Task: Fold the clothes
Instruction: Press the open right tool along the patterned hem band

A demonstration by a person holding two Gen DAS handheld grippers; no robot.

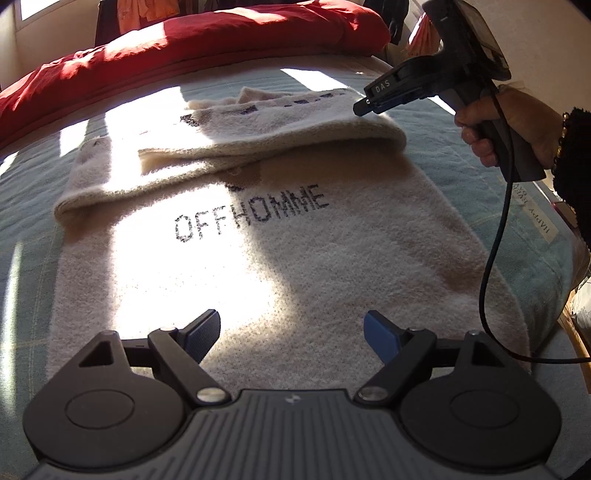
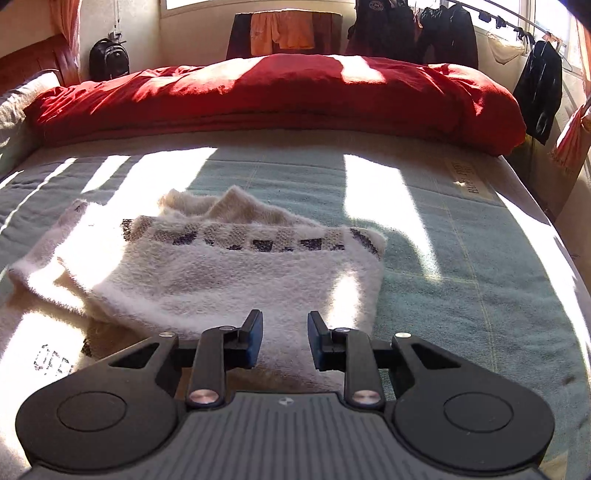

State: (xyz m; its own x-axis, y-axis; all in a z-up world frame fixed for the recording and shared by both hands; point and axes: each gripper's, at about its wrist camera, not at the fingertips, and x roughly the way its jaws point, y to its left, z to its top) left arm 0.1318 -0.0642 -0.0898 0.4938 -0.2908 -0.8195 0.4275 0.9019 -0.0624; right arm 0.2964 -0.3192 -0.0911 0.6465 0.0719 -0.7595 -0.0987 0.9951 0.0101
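A cream knitted sweater [image 1: 295, 240] with "OFFHOMME" in dark letters lies flat on the bed. One sleeve [image 1: 277, 140] is folded across its upper part, and its patterned cuff shows in the right wrist view. My left gripper [image 1: 291, 332] hovers over the sweater's near hem, jaws wide open and empty. My right gripper [image 2: 285, 339] is held above the folded sleeve of the sweater [image 2: 221, 280], with a narrow gap between its blue pads and nothing in it. In the left wrist view the right gripper [image 1: 364, 105] is seen from the side, in a person's hand [image 1: 517, 122].
A pale green sheet [image 2: 461, 258] covers the bed. A red duvet [image 2: 277, 99] is bunched along the far side. A black cable [image 1: 491, 258] hangs from the right gripper. Behind the bed are a backpack [image 2: 109, 59] and hanging dark clothes [image 2: 413, 29].
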